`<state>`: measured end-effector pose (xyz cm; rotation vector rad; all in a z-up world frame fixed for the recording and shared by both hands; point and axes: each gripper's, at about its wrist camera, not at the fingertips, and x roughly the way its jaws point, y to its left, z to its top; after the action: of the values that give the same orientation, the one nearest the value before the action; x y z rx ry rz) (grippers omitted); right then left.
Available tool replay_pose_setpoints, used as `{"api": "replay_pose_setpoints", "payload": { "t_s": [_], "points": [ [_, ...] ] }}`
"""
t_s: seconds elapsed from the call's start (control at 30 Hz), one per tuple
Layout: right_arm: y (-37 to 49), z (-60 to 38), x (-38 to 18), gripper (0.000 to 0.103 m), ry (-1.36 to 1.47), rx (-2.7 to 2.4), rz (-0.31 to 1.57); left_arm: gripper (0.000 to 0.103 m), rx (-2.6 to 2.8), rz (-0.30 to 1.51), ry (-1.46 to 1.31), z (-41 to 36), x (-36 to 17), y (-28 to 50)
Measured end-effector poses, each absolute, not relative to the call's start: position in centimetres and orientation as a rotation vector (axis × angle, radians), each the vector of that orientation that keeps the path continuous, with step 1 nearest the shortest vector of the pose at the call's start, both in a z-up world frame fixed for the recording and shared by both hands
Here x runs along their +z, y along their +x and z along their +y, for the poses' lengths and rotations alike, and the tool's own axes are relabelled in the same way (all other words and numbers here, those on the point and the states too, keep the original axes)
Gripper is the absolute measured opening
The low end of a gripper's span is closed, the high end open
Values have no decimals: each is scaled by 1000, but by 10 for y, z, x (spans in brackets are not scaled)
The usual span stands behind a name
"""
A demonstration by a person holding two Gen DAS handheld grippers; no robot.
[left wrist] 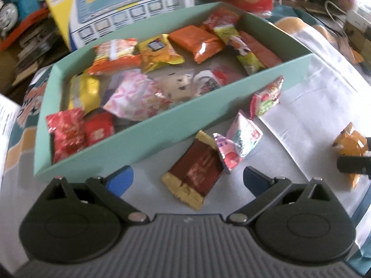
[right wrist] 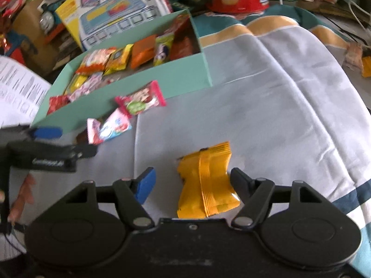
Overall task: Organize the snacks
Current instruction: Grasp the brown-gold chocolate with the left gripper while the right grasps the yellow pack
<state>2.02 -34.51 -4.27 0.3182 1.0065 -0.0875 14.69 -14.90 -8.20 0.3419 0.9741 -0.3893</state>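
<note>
Lower centre, right claw (right wrist: 191, 185) apart astride yellow packet (right wrist: 206, 185), left claw (left wrist: 187, 180) apart over brown packet (left wrist: 197, 173) beside green box (left wrist: 143, 136) edge, bare cloth (right wrist: 266, 115) at right.

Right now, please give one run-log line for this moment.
left gripper: open over brown snack | right gripper: open around yellow snack | box: part filled

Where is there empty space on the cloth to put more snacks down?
The wide grey cloth right of the green box and beyond the yellow packet is bare. It is crowded along the box's near wall, where the brown packet and three pink packets lie. The box itself is nearly full.
</note>
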Motion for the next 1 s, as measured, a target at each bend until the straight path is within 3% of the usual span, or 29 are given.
{"api": "replay_pose_setpoints", "payload": {
  "t_s": [0.07, 0.1, 0.13, 0.23, 0.3, 0.57, 0.73, 0.87, 0.97, 1.0],
  "points": [
    [19, -340, -42, 72, 294, -78, 1010, 89, -402, 975, 333, -151, -84, 148],
    [16, -338, -41, 62, 270, -78, 1010, 71, -412, 989, 321, -151, -85, 149],
    [18, -334, -41, 47, 240, -82, 1013, 62, -427, 1008, 298, -150, -87, 150],
    [19, -317, -41, 39, 164, -95, 1008, 48, -443, 1011, 269, -147, -85, 145],
    [22, -313, -42, 38, 178, -96, 1000, 45, -449, 1020, 253, -144, -85, 139],
    [36, -299, -48, 39, 180, -106, 971, 47, -456, 1053, 220, -138, -82, 119],
    [35, -305, -50, 39, 202, -102, 962, 63, -428, 1051, 226, -139, -82, 125],
    [36, -304, -51, 39, 199, -104, 960, 65, -432, 1047, 250, -145, -85, 130],
    [36, -304, -51, 40, 203, -106, 958, 62, -434, 1034, 256, -146, -86, 129],
    [36, -303, -51, 40, 201, -106, 958, 50, -442, 1025, 261, -145, -85, 127]
  ]
}}
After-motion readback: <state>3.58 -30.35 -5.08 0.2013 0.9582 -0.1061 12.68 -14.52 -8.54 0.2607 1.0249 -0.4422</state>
